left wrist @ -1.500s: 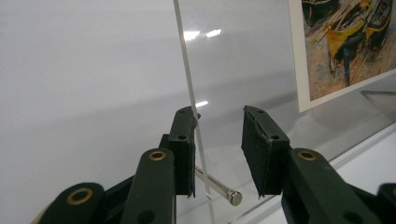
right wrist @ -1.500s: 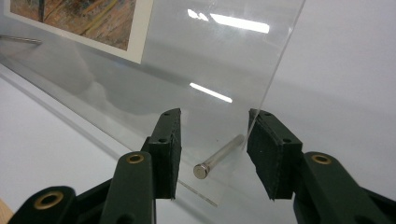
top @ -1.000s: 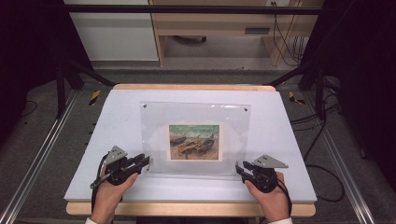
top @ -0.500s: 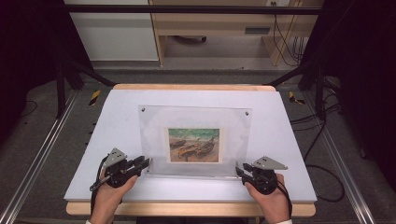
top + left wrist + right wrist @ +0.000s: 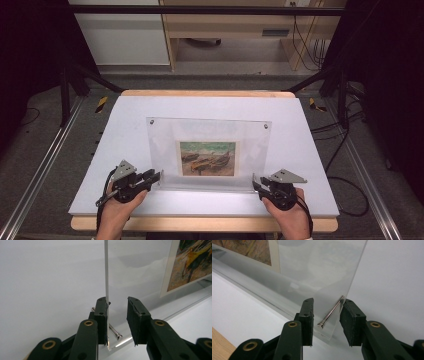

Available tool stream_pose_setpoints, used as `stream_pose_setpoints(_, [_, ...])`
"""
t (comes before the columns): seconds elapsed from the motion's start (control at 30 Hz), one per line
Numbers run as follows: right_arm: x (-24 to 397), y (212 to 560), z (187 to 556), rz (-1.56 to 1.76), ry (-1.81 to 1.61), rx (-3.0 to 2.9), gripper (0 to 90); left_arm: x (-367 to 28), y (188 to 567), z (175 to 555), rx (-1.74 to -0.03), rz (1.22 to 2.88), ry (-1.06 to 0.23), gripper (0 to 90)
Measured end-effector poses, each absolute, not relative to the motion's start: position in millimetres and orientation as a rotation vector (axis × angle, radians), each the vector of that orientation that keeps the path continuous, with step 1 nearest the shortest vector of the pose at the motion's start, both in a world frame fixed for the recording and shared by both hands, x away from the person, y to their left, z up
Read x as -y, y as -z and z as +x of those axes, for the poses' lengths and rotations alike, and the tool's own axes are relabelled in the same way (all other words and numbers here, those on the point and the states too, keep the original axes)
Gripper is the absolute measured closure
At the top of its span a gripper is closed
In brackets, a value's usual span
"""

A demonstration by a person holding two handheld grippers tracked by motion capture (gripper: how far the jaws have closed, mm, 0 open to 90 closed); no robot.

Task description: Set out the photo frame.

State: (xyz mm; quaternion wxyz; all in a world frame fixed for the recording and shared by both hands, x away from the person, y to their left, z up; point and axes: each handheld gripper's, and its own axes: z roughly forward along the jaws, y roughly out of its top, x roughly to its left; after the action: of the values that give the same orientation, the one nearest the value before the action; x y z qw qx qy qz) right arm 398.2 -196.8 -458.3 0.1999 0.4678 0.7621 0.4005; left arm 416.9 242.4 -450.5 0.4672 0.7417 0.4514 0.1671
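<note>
A clear acrylic picture frame [image 5: 210, 132] stands on the white table [image 5: 125, 125] and holds a small painted print [image 5: 207, 158]. My left gripper [image 5: 157, 177] is at its lower left corner. In the left gripper view its jaws [image 5: 117, 300] straddle the pane's edge [image 5: 106, 270]: the left pad lies against the pane and a gap shows before the right pad. A metal pin [image 5: 115, 332] crosses that gap. My right gripper [image 5: 256, 182] is at the lower right corner. Its jaws [image 5: 328, 300] straddle the pane [image 5: 319, 270] and its pin [image 5: 330, 313], with the right pad at the edge.
The wooden table edge [image 5: 200, 224] runs just in front of my hands. Metal rails [image 5: 35, 175] flank the table on both sides. Shelving [image 5: 225, 30] and cables [image 5: 345, 150] lie beyond it and to the right.
The frame's top edge and the print have shifted slightly toward me in the high view, as if the frame tips. Both grippers have stayed at the lower corners.
</note>
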Motion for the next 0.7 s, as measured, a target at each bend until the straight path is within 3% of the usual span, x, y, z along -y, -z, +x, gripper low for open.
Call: stream_pose_setpoints(0.7, [194.2, 459.4, 394.7, 1.308, -1.076, -2.149, 63.8, -241.2, 452.1, 412.8, -1.107, 1.843, -0.408, 67.2])
